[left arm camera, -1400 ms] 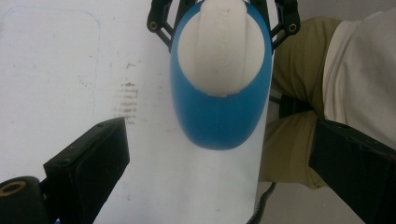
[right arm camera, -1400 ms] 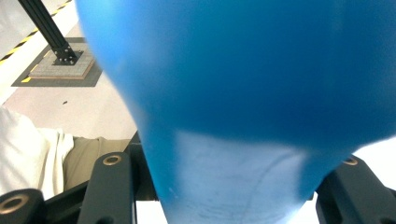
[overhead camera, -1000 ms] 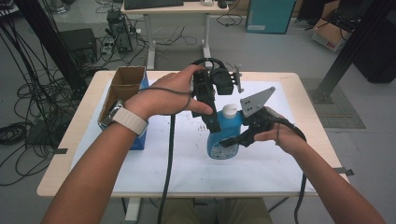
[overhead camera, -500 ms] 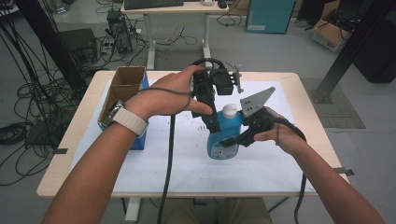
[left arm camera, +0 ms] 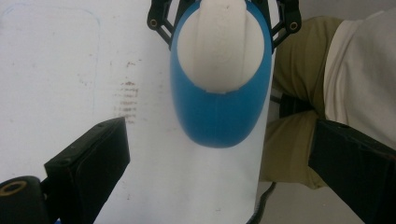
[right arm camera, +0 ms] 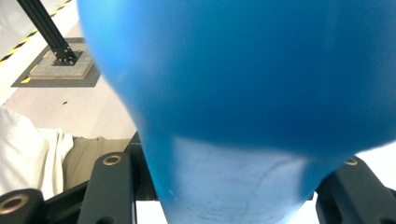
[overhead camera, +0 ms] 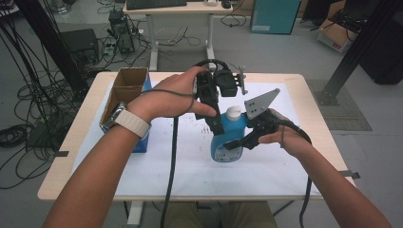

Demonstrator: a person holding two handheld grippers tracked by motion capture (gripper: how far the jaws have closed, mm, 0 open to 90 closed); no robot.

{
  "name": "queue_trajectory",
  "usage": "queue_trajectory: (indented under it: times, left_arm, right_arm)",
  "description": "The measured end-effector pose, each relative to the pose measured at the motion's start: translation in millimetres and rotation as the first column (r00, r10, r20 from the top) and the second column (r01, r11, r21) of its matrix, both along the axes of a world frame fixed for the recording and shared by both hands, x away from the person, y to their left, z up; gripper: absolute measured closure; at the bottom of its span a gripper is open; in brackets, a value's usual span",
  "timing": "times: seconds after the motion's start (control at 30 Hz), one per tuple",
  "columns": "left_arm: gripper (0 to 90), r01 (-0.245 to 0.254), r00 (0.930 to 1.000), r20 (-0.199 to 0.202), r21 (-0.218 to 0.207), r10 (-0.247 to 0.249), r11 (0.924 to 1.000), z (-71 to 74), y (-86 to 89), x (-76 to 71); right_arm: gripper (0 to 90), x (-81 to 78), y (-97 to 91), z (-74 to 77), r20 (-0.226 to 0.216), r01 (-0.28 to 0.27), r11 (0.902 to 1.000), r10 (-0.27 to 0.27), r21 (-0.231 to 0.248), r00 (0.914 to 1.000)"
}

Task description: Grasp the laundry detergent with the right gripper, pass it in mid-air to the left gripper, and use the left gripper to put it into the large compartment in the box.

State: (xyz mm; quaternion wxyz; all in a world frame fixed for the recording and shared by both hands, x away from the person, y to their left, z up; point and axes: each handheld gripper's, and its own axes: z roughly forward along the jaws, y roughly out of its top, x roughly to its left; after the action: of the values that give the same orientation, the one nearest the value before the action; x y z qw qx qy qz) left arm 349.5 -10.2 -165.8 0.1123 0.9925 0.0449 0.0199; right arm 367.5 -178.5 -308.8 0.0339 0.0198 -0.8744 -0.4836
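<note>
High view shows us working over the white paper sheet (overhead camera: pixel 157 166) that covers the pale wooden table (overhead camera: pixel 71 156), with a blue plastic bottle with a white cap (overhead camera: pixel 228 135) standing upright near the middle of the sheet. Our right gripper (overhead camera: pixel 237 142) comes in from the bottle's right side and clamps the lower body, jaws closed as far as the bottle's width lets them; in the right gripper view the blue wall (right arm camera: pixel 243 84) presses right up between the two black jaws, so we judge this grip is there to pin the bottle steady against any twisting. Our left gripper (overhead camera: pixel 216 126) hangs over the bottle from above, pointing down, and in the left gripper view its jaws stand wide apart, one on each side of the bottle, with the white cap (left arm camera: pixel 219 46) ahead of them and nothing between the pads yet. That spacing suits a descent onto the cap, which we take to be the next aim: closing on it and turning it while the right gripper holds the base still. An open brown cardboard box (overhead camera: pixel 126 90) stands at the table's left edge, well apart from the bottle, and faint brown smudges (left arm camera: pixel 127 98) mark the paper beside the bottle.
</note>
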Motion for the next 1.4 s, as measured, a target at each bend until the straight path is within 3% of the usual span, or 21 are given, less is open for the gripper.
queue_trajectory:
  times: [0.73, 1.4]
  left_arm:
    - [5.4, -0.004, 1.0000, -0.001, -0.003, 0.004, 1.0000, -1.0, -3.2, 0.8]
    - [5.4, -0.011, 0.9997, -0.020, -0.003, 0.011, 0.9999, -16.2, -18.3, 3.7]
  right_arm:
    - [43.7, 0.7, 2.1, -0.2, 0.004, -0.006, 1.0000, 0.006, 0.000, 1.0000]
    - [43.7, -2.6, 2.0, 1.8, -0.007, -0.006, 1.0000, 0.006, 0.002, 1.0000]
